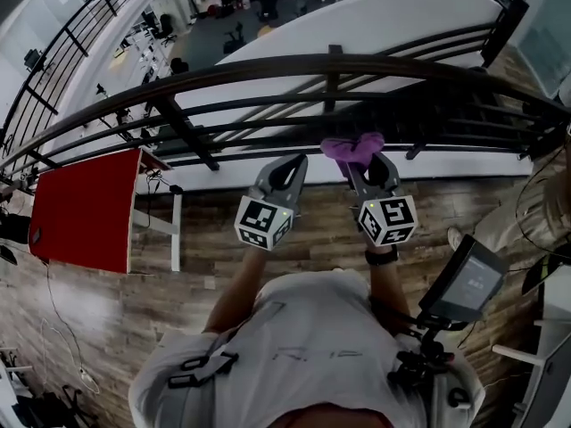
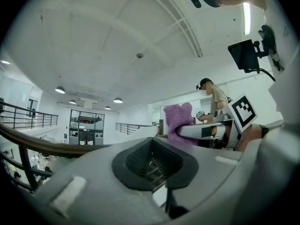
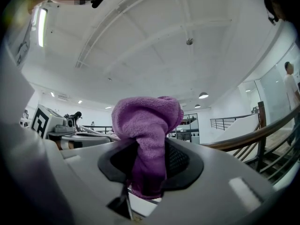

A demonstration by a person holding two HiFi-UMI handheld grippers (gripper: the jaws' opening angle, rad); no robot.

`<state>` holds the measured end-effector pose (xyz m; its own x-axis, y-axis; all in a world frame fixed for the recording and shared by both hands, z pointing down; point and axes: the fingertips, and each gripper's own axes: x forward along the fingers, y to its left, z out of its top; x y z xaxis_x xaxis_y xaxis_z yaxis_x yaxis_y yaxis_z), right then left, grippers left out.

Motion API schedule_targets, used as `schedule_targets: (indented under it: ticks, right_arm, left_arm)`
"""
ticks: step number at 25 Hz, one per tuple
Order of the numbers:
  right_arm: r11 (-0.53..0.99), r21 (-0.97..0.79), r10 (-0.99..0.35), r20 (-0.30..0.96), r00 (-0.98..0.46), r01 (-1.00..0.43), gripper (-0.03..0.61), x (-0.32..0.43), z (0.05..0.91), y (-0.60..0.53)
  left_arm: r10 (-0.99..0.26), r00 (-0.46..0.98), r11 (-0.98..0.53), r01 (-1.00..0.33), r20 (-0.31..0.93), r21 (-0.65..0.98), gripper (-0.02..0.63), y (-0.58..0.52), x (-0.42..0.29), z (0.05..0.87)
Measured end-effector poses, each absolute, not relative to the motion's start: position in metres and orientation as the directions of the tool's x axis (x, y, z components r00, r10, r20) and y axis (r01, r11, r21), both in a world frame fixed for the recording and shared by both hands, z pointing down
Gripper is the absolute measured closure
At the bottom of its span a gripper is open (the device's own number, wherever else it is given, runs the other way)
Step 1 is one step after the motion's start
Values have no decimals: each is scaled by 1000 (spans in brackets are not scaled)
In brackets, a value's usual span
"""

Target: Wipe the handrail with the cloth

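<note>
Clamping fuzzy purple cloth [image 1: 352,147] in right gripper [image 1: 364,160] jaws by curved handrail [image 1: 268,68]; left gripper [image 1: 296,162] jaws closed, empty.

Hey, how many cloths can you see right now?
1: a purple cloth clamped in the right tongs, by the handrail. The left tongs hold none; others may be hidden.

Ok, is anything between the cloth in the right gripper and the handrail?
Nothing visible. The cloth, clamped in the right gripper, has only open air toward the handrail; the left gripper sits to its side.
</note>
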<state>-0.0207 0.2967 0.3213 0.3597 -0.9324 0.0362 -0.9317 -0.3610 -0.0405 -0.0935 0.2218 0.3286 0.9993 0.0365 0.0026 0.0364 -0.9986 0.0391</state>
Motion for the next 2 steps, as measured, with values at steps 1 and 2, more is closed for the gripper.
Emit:
schedule_targets:
  ticks: [1,2]
  right_arm:
    - [-363,-40,-932,36,362,-931,434,-19,321,296]
    - [-365,-40,-931,35,364,-930,434,-18,320,296]
  left_arm:
    - [37,999,-998,37,3,41,615,221,-94,329]
    - [38,999,-998,38,4,42,615,220,-94,330]
